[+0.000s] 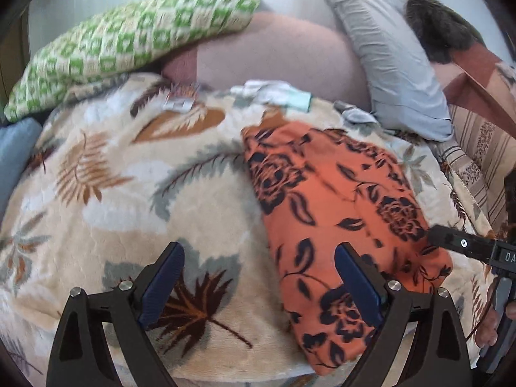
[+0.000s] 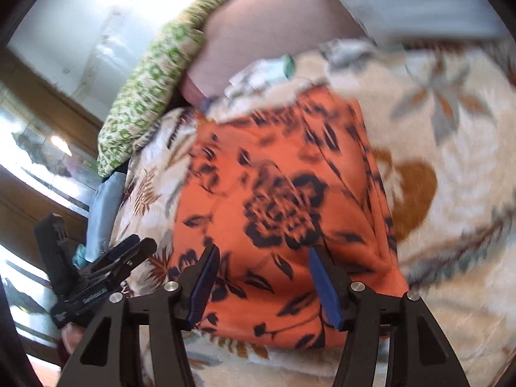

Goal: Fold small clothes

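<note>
An orange garment with black roses (image 1: 338,213) lies folded on a cream leaf-print blanket (image 1: 129,200). It also fills the middle of the right wrist view (image 2: 283,213). My left gripper (image 1: 259,254) is open and empty, its right finger over the garment's left edge. My right gripper (image 2: 262,254) is open and empty, just above the garment's near part. The right gripper's tip shows at the right edge of the left wrist view (image 1: 451,238). The left gripper shows at the lower left of the right wrist view (image 2: 129,251).
A green-checked pillow (image 1: 129,38), a pink cushion (image 1: 277,58) and a grey pillow (image 1: 393,64) line the far side. Small pale clothes (image 1: 274,95) lie at the blanket's far edge. A striped fabric (image 1: 477,154) is at the right. A window (image 2: 38,148) is at left.
</note>
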`<action>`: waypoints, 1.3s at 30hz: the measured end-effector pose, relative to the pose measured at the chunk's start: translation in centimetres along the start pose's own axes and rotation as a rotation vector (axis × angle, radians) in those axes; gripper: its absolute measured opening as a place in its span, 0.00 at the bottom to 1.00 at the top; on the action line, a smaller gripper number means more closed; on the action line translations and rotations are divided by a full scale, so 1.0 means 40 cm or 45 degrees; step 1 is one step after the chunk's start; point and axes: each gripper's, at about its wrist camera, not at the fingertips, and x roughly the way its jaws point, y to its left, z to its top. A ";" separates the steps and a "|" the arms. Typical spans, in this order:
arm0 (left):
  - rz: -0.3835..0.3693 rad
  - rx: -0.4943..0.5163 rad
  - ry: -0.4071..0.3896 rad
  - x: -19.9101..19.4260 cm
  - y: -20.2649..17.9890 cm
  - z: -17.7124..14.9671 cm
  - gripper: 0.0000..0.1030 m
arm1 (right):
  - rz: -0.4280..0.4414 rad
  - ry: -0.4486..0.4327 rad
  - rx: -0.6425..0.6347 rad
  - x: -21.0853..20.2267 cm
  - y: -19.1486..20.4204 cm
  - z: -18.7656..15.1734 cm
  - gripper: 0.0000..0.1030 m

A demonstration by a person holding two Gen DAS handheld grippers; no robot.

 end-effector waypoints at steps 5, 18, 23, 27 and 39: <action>0.007 0.096 0.053 -0.004 -0.057 -0.030 0.92 | -0.078 -0.059 -0.128 0.002 0.042 0.025 0.40; -0.086 0.074 0.345 0.103 -0.056 -0.116 0.92 | -0.152 -0.009 -0.064 0.153 0.010 0.183 0.35; -0.079 0.093 0.337 0.101 -0.053 -0.113 0.92 | -0.229 0.051 -0.027 0.227 -0.009 0.252 0.35; -0.079 0.103 0.334 0.108 -0.062 -0.114 0.92 | -0.335 0.155 0.001 0.307 -0.040 0.282 0.31; -0.116 0.130 0.207 0.032 -0.057 -0.096 0.92 | -0.306 -0.024 -0.131 0.085 0.053 0.149 0.34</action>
